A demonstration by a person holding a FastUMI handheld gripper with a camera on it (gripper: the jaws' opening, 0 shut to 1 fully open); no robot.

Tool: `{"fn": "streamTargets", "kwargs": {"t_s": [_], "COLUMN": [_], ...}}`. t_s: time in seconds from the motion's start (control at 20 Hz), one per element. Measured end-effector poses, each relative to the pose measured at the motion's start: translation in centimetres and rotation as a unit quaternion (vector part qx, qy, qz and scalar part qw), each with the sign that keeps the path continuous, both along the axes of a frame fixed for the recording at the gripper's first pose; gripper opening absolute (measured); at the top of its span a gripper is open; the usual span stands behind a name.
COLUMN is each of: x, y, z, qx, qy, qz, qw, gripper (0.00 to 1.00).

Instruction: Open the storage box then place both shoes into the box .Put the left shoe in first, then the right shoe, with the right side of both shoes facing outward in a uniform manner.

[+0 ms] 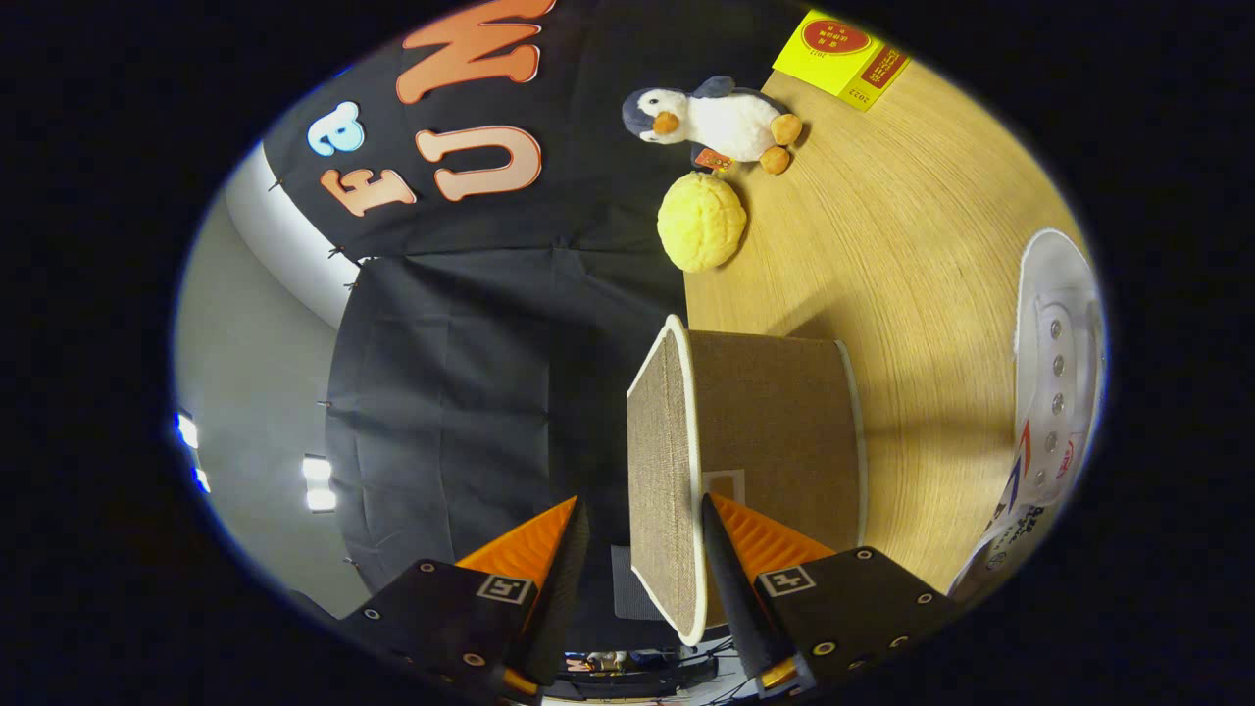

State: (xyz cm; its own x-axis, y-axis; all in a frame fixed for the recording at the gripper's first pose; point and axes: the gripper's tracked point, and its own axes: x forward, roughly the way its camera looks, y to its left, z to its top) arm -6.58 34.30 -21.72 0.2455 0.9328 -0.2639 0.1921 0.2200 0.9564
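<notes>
Now, lid: brown fabric box lid with white trim (659, 471) standing on edge between the fingers, being lifted to open the brown fabric storage box (775, 422).
Gripper (642, 529): spread either side of lid, grip uncertain.
Shoe: white lace-up sneaker (1054, 392) lying beyond box, waiting on the wooden table (902, 255).

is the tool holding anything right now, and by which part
Nothing is gripped yet: the tool is open, its fingers straddling the storage box lid's white-trimmed edge with gaps on both sides.

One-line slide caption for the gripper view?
Open gripper straddles the storage box lid; white shoe waits on the table.
</notes>
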Motion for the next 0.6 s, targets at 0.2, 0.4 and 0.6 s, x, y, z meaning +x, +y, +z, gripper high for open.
{"fn": "streamTargets", "kwargs": {"t_s": [0.2, 0.4, 0.6], "x": [-1.2, -1.5, -1.6], "y": [1.1, 2.2, 2.7], "z": [-2.5, -2.6, -1.0], "qx": [-0.045, -0.057, -0.052], "qy": [-0.003, 0.019, 0.029], "qz": [0.027, 0.029, 0.024], "qw": [0.999, 0.998, 0.998], "gripper": [0.52, 0.26, 0.09]}}
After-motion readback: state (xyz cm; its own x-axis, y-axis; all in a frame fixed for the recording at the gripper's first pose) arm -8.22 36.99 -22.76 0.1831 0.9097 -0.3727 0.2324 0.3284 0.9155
